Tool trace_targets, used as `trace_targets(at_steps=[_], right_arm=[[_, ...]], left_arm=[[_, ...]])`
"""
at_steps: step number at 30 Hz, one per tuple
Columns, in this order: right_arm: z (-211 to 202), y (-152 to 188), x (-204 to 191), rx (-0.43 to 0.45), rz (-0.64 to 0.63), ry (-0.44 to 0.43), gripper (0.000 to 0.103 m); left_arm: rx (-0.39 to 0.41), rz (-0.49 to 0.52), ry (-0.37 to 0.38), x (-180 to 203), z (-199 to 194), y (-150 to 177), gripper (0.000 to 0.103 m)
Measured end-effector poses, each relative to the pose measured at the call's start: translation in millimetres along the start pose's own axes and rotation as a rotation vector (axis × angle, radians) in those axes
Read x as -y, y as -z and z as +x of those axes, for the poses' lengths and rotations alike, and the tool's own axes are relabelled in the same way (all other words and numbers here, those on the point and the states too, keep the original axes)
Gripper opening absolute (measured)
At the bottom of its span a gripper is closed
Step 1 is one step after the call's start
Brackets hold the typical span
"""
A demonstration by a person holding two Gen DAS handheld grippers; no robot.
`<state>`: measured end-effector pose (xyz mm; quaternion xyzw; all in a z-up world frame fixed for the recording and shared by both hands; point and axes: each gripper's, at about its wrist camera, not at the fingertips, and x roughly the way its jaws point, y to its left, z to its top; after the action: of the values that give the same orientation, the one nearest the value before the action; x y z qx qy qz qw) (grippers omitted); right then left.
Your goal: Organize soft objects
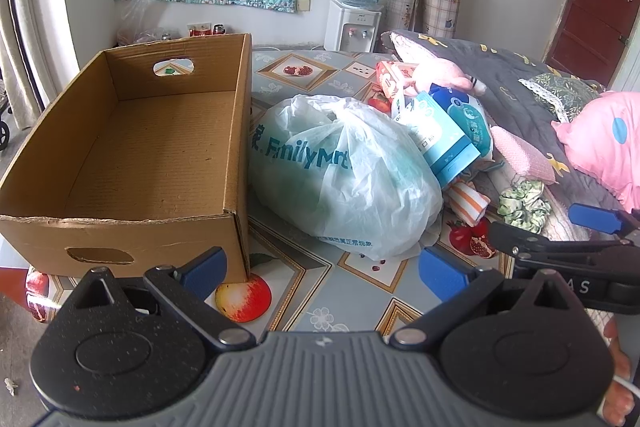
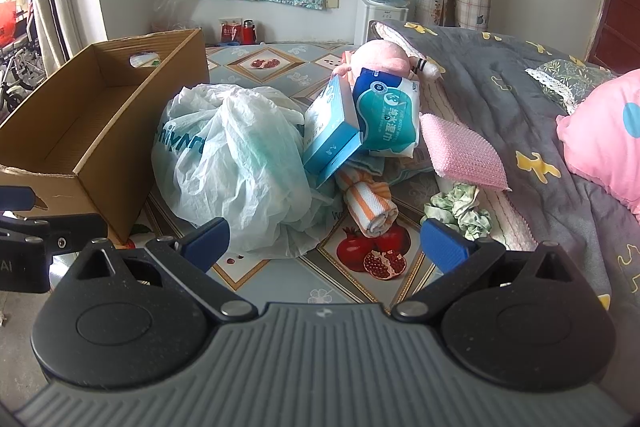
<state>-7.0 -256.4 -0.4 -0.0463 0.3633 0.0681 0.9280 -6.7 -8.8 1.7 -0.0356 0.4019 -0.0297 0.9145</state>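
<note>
Cardboard box point(image 1: 132, 147) sits empty on the worktop point(image 1: 320, 291); plastic bag point(image 1: 344, 179) lies just beside it, puffy, light and slippery, probably best pinched at its bunched top; rolled striped towel point(image 2: 370, 207) looks soft and easy to squeeze; left gripper point(image 1: 324, 267) and right gripper point(image 2: 324, 241) both hover with fingers apart, holding nothing.
</note>
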Motion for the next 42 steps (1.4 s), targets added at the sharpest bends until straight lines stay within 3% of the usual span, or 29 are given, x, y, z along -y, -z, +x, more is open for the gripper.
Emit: trace_targets(at_steps=[28,35,42], right_arm=[[5,-1,-4,-0.006,0.000,-0.009,0.102],[8,4,24,0.001,0.087,-0.023,0.102],[2,8,64,0.119,0.169,-0.039,0.102]], left_arm=[[-0.005,-0.008,-0.003,0,5,1,0.103],[0.040,-0.011,-0.019,0,4,-2,0.103],[0.114,-0.001,0.095,11,9,-13,0.103]])
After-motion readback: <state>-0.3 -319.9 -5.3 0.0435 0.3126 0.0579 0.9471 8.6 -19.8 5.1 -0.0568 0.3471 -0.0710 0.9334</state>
